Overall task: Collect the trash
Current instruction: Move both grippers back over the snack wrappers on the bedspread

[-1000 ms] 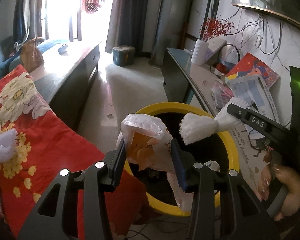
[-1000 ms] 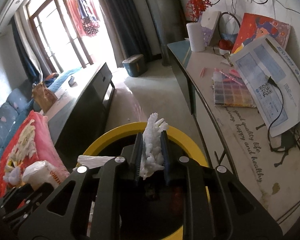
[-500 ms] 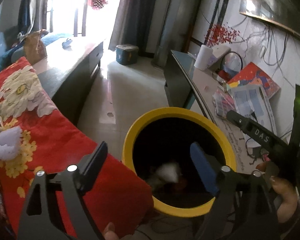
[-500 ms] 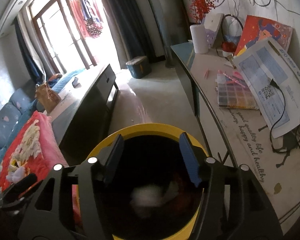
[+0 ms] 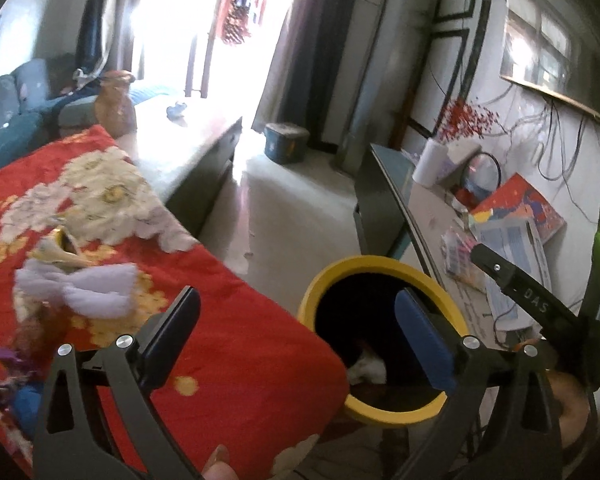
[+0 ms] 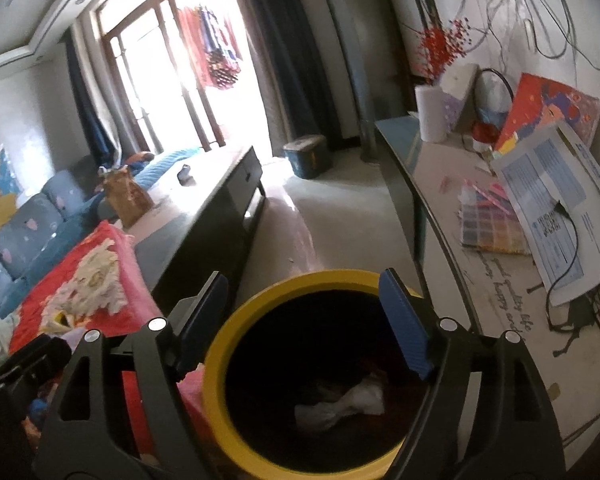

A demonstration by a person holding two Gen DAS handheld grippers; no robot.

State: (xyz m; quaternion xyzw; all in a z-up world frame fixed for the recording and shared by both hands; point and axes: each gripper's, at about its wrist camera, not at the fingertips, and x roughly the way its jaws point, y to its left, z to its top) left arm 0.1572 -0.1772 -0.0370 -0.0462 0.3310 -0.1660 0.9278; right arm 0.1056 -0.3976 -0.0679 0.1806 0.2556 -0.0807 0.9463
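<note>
With both tongs wide apart and holding nothing, the left gripper (image 5: 296, 320) and right gripper (image 6: 304, 320) hang over the round yellow-rimmed bin (image 6: 220, 400). White crumpled trash (image 6: 340, 404) lies inside it. I think the next job is grabbing the white fluffy scrap (image 5: 80, 288) on the red flowered blanket (image 5: 240, 360).
</note>
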